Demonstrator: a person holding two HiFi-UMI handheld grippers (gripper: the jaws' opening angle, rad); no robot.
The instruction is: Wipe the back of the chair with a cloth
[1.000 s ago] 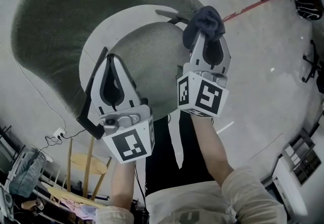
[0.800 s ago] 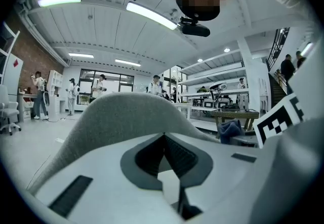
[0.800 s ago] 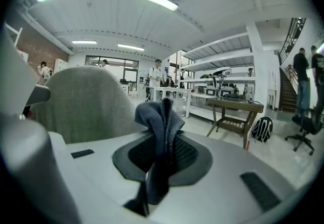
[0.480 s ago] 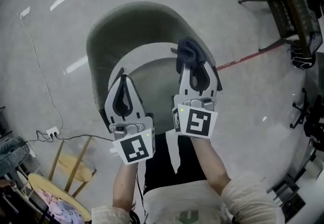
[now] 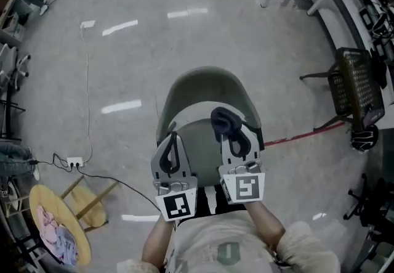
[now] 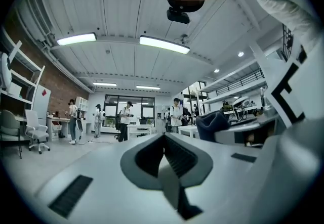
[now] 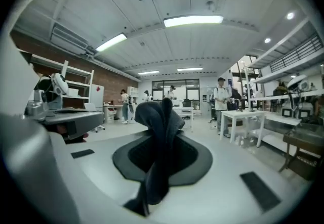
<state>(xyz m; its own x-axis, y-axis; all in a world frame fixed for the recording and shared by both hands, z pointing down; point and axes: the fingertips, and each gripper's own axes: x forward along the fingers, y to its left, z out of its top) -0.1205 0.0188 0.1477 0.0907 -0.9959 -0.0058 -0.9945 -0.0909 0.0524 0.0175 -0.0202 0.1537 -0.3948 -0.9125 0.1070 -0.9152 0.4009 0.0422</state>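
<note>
Cloth (image 7: 158,132), dark and bunched, is pinched between the jaws of my right gripper (image 5: 233,132), its folds sticking up past the tips. From the head view it sits over the green chair (image 5: 200,84) (seen from almost straight overhead); I cannot tell if it touches the chair. My left gripper (image 5: 173,140), just beside, has its jaws pressed together on nothing.

the left tongs (image 6: 164,139) point out across a big room, jaws pressed together with nothing between them. just to the right, the right tongs (image 6: 228,131) lie alongside, a dark cloth (image 6: 211,124) bunched at their tip. far back, people (image 6: 125,119) stand by tall windows; strip lights (image 6: 163,44) run along the ribbed ceiling
</note>
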